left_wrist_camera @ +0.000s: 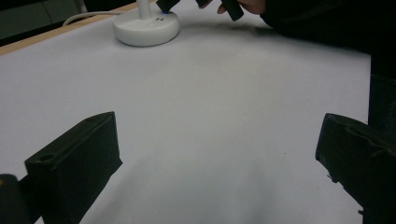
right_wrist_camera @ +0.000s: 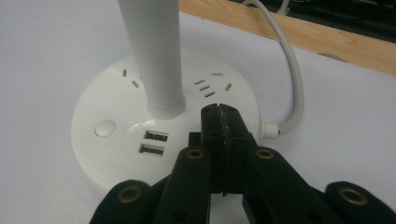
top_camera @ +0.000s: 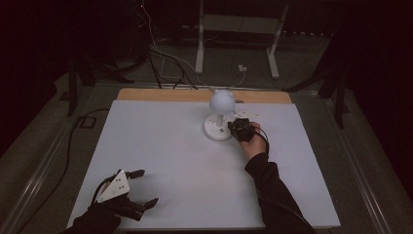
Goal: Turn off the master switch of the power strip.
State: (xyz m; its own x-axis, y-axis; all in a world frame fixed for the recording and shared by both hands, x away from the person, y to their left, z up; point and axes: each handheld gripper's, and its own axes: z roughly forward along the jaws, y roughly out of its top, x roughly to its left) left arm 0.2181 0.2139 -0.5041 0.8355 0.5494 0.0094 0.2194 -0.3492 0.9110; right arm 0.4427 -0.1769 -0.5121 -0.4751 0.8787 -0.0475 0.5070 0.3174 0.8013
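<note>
A white desk lamp stands at the far middle of the table, with a round head (top_camera: 222,100), a thin stem (right_wrist_camera: 154,56) and a round base (top_camera: 214,130). The base (right_wrist_camera: 112,112) carries socket slots, two USB ports (right_wrist_camera: 155,142) and a round button (right_wrist_camera: 104,127). My right gripper (right_wrist_camera: 220,112) is shut with nothing between its jaws. Its tips sit over the base just right of the stem; whether they touch it I cannot tell. My left gripper (top_camera: 147,186) lies near the table's front left corner, open and empty (left_wrist_camera: 218,120).
The lamp's white cable (right_wrist_camera: 289,70) runs off the base toward the wooden strip (top_camera: 195,95) at the table's far edge. A white sheet (top_camera: 170,146) covers the table. Cables and a white desk frame (top_camera: 238,29) stand on the floor behind.
</note>
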